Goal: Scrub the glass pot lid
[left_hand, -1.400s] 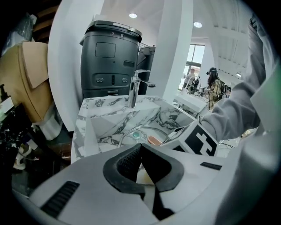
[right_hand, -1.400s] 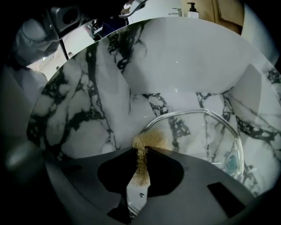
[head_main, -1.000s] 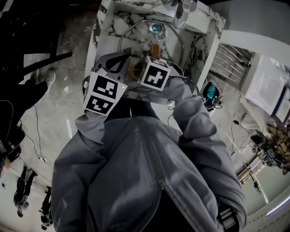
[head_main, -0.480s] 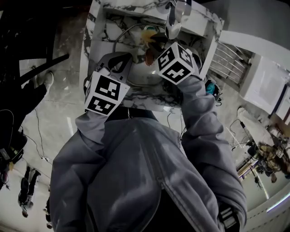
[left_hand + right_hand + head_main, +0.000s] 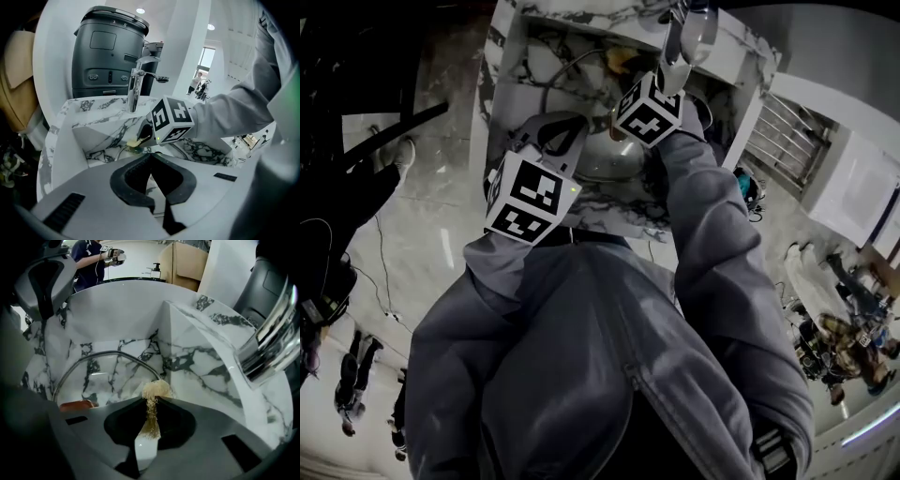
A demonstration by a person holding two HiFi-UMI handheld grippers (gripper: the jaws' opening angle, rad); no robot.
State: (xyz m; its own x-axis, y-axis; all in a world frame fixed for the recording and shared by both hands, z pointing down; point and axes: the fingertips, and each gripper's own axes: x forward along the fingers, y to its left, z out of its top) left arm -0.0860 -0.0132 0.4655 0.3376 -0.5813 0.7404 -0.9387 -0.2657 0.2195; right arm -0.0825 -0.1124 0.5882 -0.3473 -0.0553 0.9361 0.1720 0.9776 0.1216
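While your right gripper (image 5: 151, 403) pinches the tan scrub sponge (image 5: 157, 390) in narrow jaws, it hangs by the faucet (image 5: 272, 348), seemingly clear of the glass pot lid (image 5: 96, 355) sitting in the marble sink (image 5: 201, 366). Your left gripper (image 5: 151, 158) is closed on nothing at the basin's front. You seem poised for a scrubbing stroke. Next, lower the sponge onto the glass and press lightly, since nothing steadies the lid.

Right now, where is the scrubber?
In the right gripper view, the pale scrubber is pinched by the right gripper, inside the marble sink, beside the rim of the glass lid.
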